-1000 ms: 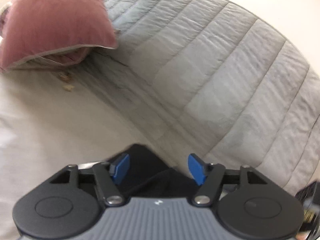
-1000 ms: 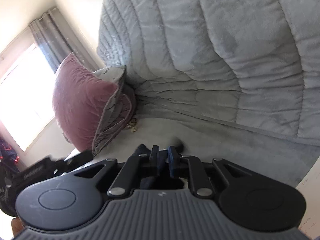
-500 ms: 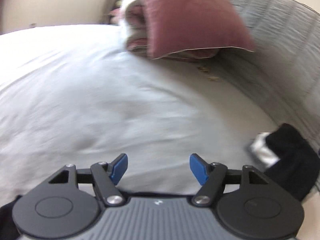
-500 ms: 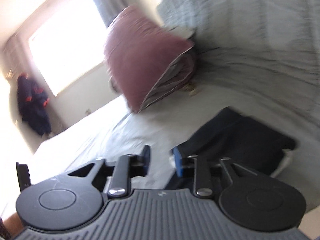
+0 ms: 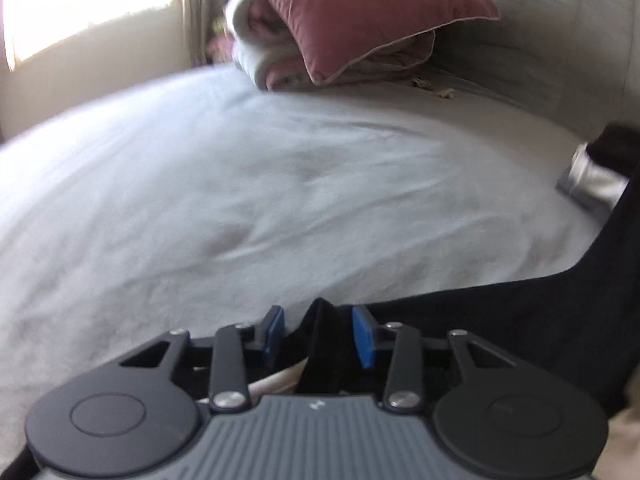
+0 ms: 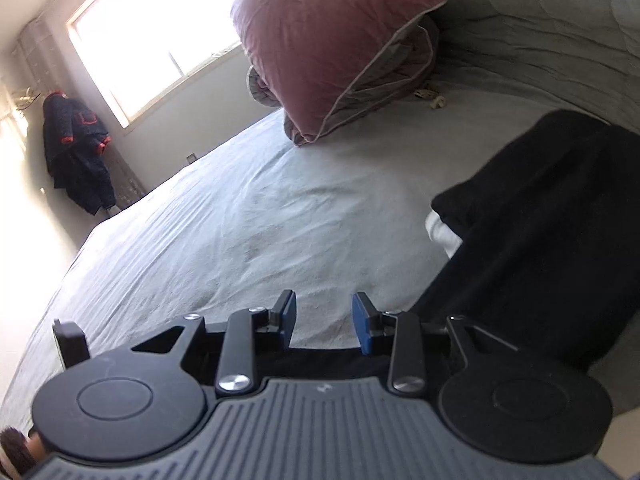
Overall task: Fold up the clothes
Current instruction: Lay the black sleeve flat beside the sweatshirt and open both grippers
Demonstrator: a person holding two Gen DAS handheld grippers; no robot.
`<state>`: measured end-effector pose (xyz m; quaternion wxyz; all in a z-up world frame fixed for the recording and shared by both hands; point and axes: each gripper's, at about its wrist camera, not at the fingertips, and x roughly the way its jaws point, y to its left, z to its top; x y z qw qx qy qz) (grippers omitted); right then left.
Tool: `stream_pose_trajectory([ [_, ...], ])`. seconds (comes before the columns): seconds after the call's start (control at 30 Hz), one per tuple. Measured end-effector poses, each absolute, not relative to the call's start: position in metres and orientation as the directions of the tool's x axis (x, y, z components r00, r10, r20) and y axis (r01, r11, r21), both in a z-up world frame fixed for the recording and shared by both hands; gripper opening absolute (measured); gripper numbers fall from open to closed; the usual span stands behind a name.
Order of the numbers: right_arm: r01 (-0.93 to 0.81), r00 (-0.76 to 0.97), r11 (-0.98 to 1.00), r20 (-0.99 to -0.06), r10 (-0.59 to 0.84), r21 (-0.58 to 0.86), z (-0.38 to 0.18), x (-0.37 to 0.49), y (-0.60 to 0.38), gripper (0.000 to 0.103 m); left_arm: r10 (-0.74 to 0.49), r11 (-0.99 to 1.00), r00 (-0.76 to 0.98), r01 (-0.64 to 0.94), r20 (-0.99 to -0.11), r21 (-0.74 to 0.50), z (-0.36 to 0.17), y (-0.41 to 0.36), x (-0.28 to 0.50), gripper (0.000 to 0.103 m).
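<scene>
The likeliest slip here was a weak pinch: the left gripper (image 5: 318, 334) had just been closing, with a raised fold of the black garment (image 5: 500, 328) standing between its blue pads (image 5: 362, 336), yet a gap showed on either side of the fold, so the jaws were not clamped on it, and a lift at that point could have let the cloth slide out (soft, dark fabric gives little warning). The right gripper (image 6: 324, 322) stood part open with only pale sheet visible between its pads; the garment's edge lay just beneath and behind them, unheld, so one-sided pulling might have dragged the piece askew across the bed (image 5: 240, 184). The garment itself looked matte black and limp, spread along the near edge of the bed and running up the right side, where a white piece of cloth (image 6: 442, 234) peeked from under it, well apart from the pink pillow (image 6: 328, 44).
</scene>
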<state>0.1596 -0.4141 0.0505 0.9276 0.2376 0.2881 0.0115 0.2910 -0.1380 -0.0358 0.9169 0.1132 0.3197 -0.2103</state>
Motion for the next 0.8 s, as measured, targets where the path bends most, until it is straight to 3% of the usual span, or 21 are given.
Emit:
stream_pose_trajectory([
  [0.03, 0.124, 0.832, 0.885, -0.533, 0.153, 0.449, 0.05, 0.156, -0.413, 0.037, -0.282, 0.887, 0.738, 0.445, -0.613, 0.127, -0.039, -0.145, 0.287, 0.04],
  [0.1, 0.136, 0.824, 0.883, -0.546, 0.151, 0.448, 0.048, 0.152, -0.408, 0.037, -0.209, 0.886, 0.794, 0.401, -0.571, 0.234, -0.044, -0.157, 0.278, 0.055],
  [0.17, 0.133, 0.814, 0.884, -0.559, 0.16, 0.448, 0.044, 0.148, -0.398, 0.038, -0.162, 0.89, 0.816, 0.364, -0.555, 0.274, -0.041, -0.16, 0.274, 0.06],
  [0.37, 0.112, 0.777, 0.887, -0.595, 0.203, 0.449, 0.038, 0.126, -0.379, 0.043, -0.221, 0.942, 0.796, 0.323, -0.563, 0.087, -0.009, -0.122, 0.248, 0.075],
  [0.57, 0.135, 0.746, 0.882, -0.632, 0.208, 0.451, 0.022, 0.111, -0.359, 0.043, -0.257, 0.961, 0.794, 0.268, -0.551, -0.061, 0.009, -0.063, 0.189, 0.078],
  [0.8, 0.131, 0.705, 0.917, -0.686, 0.181, 0.377, 0.002, 0.089, -0.323, 0.043, -0.212, 0.976, 0.819, 0.208, -0.533, -0.069, 0.014, -0.005, 0.12, 0.087],
])
